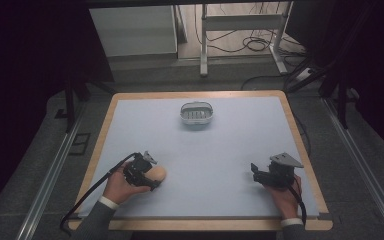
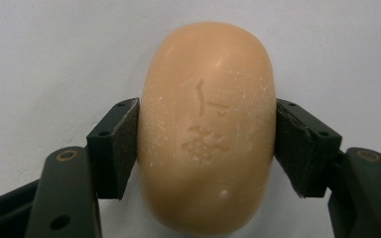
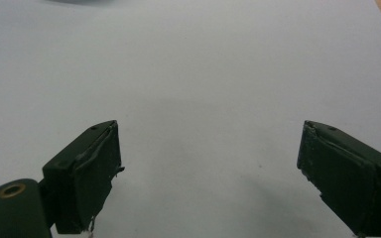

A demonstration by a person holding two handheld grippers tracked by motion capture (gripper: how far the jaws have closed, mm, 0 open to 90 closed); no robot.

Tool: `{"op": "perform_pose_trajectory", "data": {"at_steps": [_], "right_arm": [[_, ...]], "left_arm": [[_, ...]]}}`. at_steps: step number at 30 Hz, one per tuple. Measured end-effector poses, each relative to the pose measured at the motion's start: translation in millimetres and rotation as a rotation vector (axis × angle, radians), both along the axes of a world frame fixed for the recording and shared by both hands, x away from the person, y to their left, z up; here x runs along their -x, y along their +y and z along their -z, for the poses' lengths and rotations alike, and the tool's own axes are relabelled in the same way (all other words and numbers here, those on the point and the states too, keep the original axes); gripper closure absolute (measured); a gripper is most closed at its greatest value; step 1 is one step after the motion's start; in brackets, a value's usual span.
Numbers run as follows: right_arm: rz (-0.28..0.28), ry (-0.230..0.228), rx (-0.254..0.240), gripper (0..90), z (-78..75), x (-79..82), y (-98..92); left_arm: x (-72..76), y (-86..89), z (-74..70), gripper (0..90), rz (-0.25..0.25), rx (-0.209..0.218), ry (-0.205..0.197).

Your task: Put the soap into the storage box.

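my left tongs (image 2: 206, 148) pinch the soap (image 2: 208, 129) on both sides; my right tongs (image 3: 208, 173) stand spread, holding nothing.

The person's left hand (image 1: 121, 186) and right hand (image 1: 280, 194) each come out of a dark grey sleeve with a white shirt cuff showing at the wrist. The left black two-jaw gripper (image 2: 207, 144) has flat matt pads bolted on with small dark screws, and a brass-coloured rivet at each arm's pivot. A black cable trails from it. The right black two-jaw gripper (image 3: 208, 173) has worn pads (their edges look frayed) and carries a grey three-cornered plate (image 1: 286, 160).
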State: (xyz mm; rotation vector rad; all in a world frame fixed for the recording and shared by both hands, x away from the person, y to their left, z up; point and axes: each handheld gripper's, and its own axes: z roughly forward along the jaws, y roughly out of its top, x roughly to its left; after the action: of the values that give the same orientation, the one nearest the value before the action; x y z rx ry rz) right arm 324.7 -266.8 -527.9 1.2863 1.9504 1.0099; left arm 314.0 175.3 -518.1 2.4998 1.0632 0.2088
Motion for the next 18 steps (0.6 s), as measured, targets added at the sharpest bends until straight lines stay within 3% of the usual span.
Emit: {"op": "perform_pose_trajectory", "data": {"at_steps": [5,11,18], "right_arm": [[0.001,0.000,0.000,9.9,0.0,0.0,0.0],[0.002,-0.001,0.004,10.0,0.0,-0.1,0.1],[0.004,-0.001,0.005,9.9,0.0,0.0,0.4]], "left_arm": [[-0.4,0.9,-0.4,32.3,0.000,-0.004,-0.003],[-2.8,4.1,-5.6,32.4,0.005,0.021,-0.005],[-4.7,6.9,-19.8,32.5,0.002,0.036,-0.034]]}}
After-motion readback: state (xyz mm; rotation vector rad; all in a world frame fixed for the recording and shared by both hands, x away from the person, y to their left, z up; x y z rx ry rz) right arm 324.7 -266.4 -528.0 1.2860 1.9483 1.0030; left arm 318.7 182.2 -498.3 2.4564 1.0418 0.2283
